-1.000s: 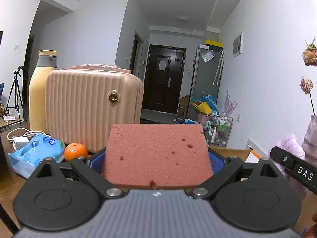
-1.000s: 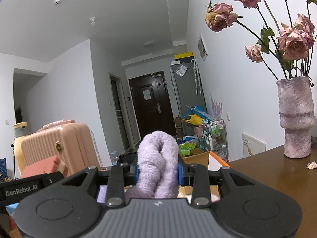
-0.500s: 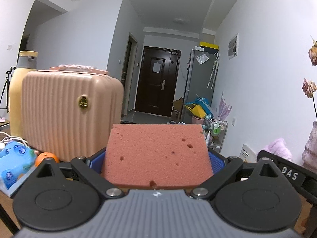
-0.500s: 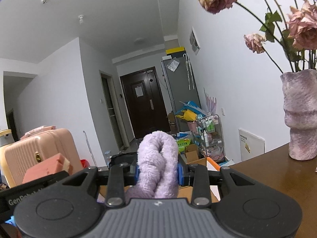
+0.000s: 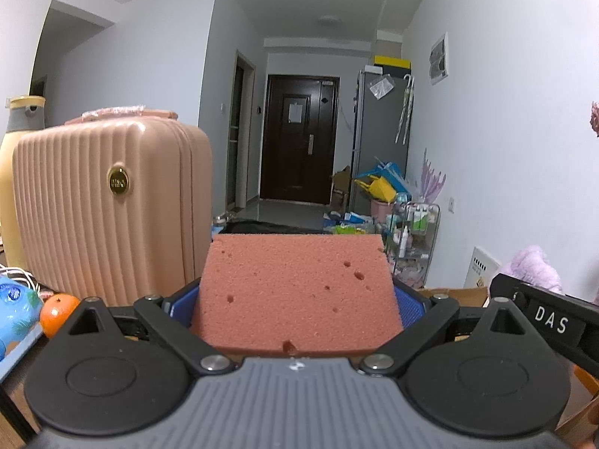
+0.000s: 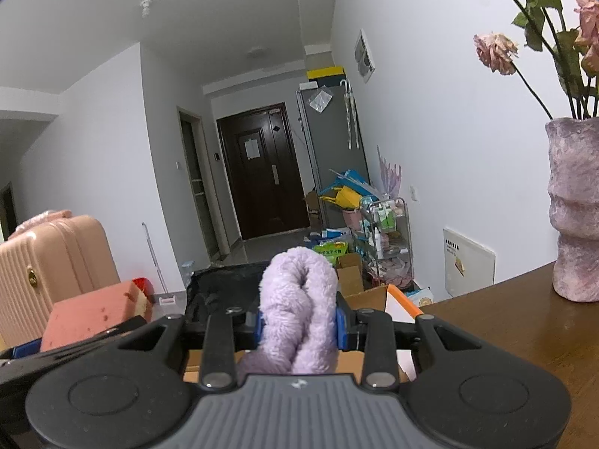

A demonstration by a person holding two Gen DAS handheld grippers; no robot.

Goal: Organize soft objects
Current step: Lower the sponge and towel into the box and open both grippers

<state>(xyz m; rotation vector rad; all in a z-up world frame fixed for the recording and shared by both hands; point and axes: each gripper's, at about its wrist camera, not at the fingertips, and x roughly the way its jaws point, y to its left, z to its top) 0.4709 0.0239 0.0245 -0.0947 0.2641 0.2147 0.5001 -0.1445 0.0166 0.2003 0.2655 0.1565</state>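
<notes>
In the left wrist view, a blue patterned packet lies at the far left edge with an orange just beside it, both in front of a ribbed pink suitcase that stands upright on the table. A pale yellow bottle rises behind the suitcase's left side. At the centre, the left gripper is clamped on a pink sponge: the slab lies flat between the blue pads, fills the whole gap between them and juts forward past the fingertips. At the right edge, part of the other gripper shows, with the purple towel behind it.

In the right wrist view, the suitcase stands at the left, and the sponge in the left gripper sits low before it. In the middle, the right gripper squeezes a folded purple towel between its blue pads; the fold bulges up above the fingers and the rest hangs back toward the gripper body. To the right, a brown wooden table carries a mottled purple vase of dried roses.
</notes>
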